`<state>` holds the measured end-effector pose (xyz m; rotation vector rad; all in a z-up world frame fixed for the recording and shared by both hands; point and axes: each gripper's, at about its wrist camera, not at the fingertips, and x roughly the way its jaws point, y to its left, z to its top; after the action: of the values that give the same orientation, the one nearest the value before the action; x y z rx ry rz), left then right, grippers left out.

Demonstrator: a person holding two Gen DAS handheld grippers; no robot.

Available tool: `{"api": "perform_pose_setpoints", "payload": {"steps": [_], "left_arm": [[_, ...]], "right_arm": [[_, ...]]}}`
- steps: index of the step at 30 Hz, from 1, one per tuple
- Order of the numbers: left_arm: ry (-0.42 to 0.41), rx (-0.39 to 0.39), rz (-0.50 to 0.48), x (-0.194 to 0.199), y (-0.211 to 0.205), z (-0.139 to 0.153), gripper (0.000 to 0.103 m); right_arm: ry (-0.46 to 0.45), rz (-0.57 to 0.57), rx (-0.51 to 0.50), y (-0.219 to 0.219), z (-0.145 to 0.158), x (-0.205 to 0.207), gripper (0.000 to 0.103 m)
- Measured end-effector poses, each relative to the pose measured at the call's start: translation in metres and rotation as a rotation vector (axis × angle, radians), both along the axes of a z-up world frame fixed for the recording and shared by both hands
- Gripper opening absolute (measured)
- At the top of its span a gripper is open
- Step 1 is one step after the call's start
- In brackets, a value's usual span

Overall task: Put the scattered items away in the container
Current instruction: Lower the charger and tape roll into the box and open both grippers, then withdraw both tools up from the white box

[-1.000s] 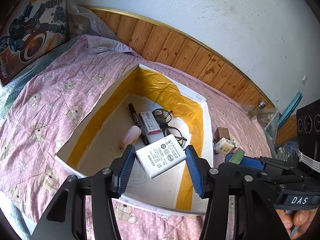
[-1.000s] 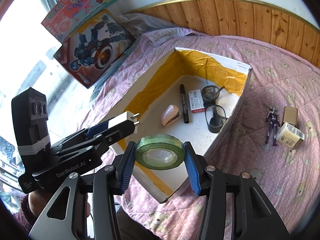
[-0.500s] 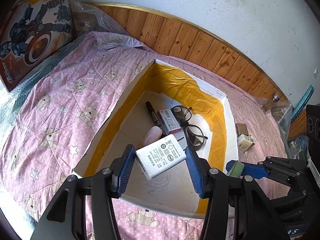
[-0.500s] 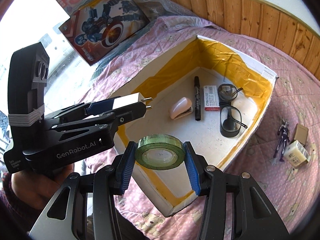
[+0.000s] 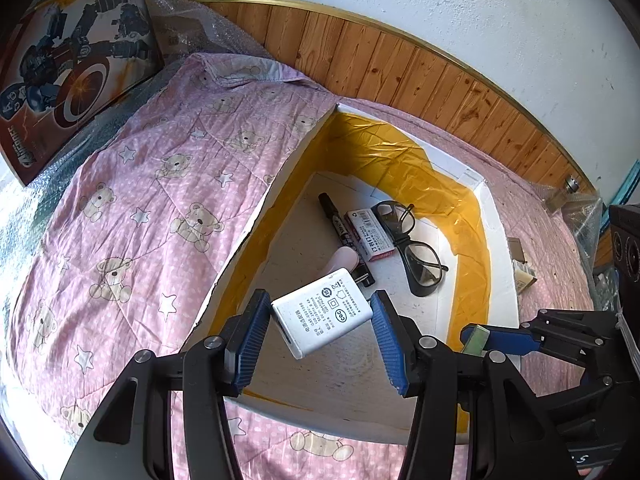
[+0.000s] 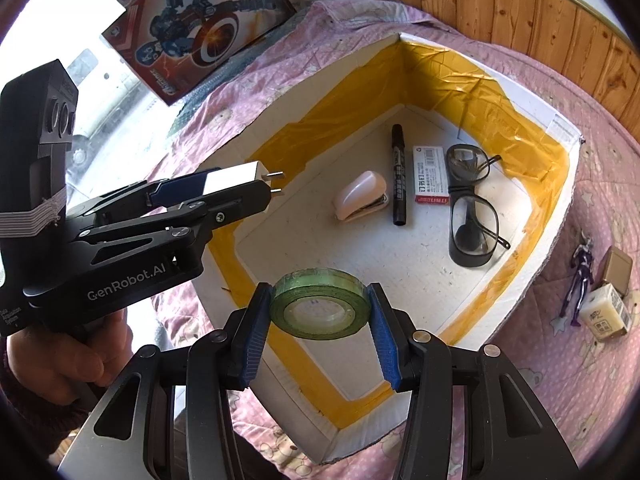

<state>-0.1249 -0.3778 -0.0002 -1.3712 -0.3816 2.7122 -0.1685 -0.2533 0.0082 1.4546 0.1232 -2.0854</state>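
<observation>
Now, left gripper (image 5: pixel 322 330): clamped on white charger (image 5: pixel 322 316), above box's near-left rim.
Right gripper (image 6: pixel 318 322): clamped on green tape roll (image 6: pixel 320 308), over box's near floor.
Box (image 6: pixel 560 216): near floor bare; stapler (image 6: pixel 360 196), marker (image 6: pixel 399 174), glasses (image 6: pixel 472 204) farther back.

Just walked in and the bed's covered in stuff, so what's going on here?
A person is tidying loose items into the white box with yellow-taped walls on the pink quilt. The left claw grips a white charger and the right claw grips a green tape roll, both held over the box. Inside already lie a marker, glasses, a pink stapler and a staple packet. A toy figure and two small boxes remain on the quilt.
</observation>
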Motion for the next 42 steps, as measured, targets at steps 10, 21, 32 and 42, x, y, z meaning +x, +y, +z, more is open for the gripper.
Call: {"api": "perform_pose_setpoints", "payload": {"steps": [10,21,32,42], "left_arm": [[-0.043,-0.070,-0.022,-0.012,0.001,-0.014,0.053],[-0.046,-0.115,-0.029,-0.018,0.005,-0.015,0.054],[-0.048,-0.057,0.006,-0.023,-0.001,-0.014,0.061],[-0.057,-0.004,0.032,-0.022,-0.004,-0.011,0.061]], "right_arm": [[-0.069,0.027,0.047,-0.020,-0.021,-0.010,0.050],[-0.107,0.045,0.051,-0.026,-0.032,-0.012,0.051],[-0.136,0.019,0.019,-0.019,-0.034,-0.014,0.054],[-0.119,0.004,-0.016,-0.012,-0.020,-0.006,0.054]]}}
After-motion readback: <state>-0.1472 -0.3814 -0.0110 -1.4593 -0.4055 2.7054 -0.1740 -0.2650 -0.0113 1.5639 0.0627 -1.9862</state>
